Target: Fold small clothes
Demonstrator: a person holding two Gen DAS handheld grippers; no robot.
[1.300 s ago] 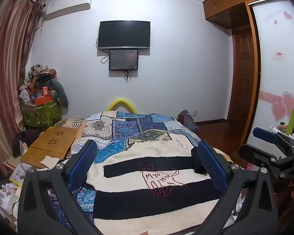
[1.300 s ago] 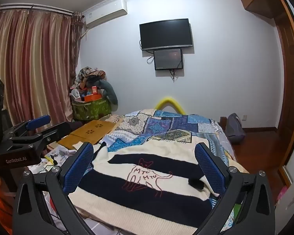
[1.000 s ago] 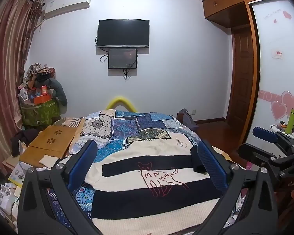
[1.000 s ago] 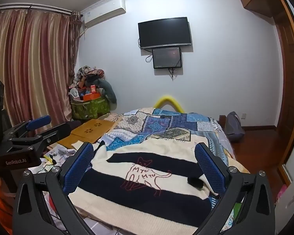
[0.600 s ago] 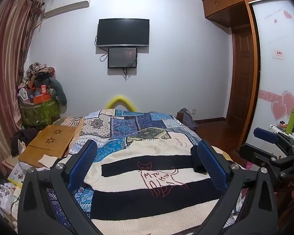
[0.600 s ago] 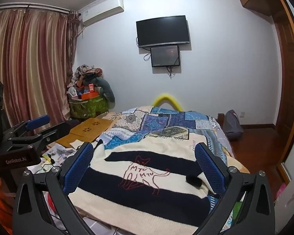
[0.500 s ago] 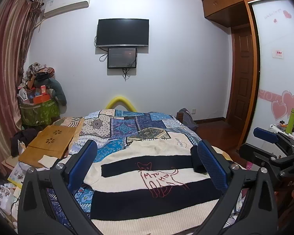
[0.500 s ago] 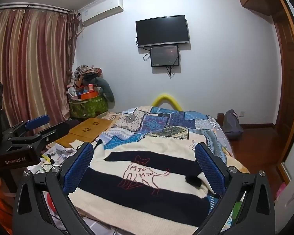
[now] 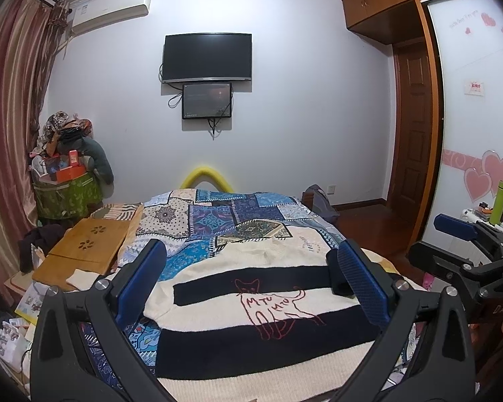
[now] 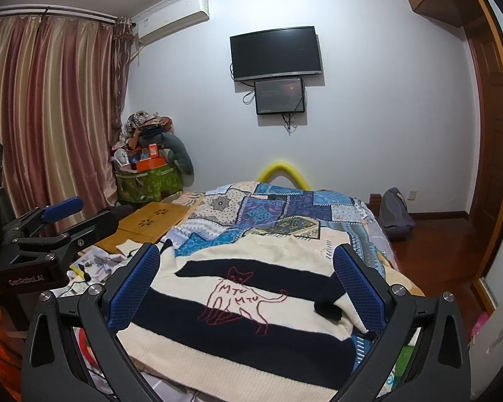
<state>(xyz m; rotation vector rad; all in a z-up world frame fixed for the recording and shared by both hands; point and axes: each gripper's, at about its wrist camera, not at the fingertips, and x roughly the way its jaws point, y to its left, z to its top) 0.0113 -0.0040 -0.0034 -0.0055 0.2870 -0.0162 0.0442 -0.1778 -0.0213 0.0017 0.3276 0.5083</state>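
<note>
A cream and navy striped sweater point(image 9: 251, 315) with a red cat outline lies spread flat on the bed; it also shows in the right wrist view point(image 10: 244, 308). My left gripper point(image 9: 248, 261) is open and empty, held above the sweater's near edge. My right gripper point(image 10: 246, 261) is open and empty, held above the sweater from the right side. The right gripper shows at the right edge of the left wrist view point(image 9: 459, 231), and the left gripper at the left edge of the right wrist view point(image 10: 60, 211). The sweater's near hem is hidden below both views.
The bed carries a blue patchwork quilt point(image 9: 224, 214). A wooden lap table point(image 9: 87, 248) and papers lie to the left of the bed. A green bin piled with clothes point(image 9: 63, 194) stands by the curtain. A bag point(image 10: 395, 214) sits on the wooden floor at right.
Both grippers have risen or tilted slightly, so the room sits a little lower in view. The sweater has not moved and both grippers stay open.
</note>
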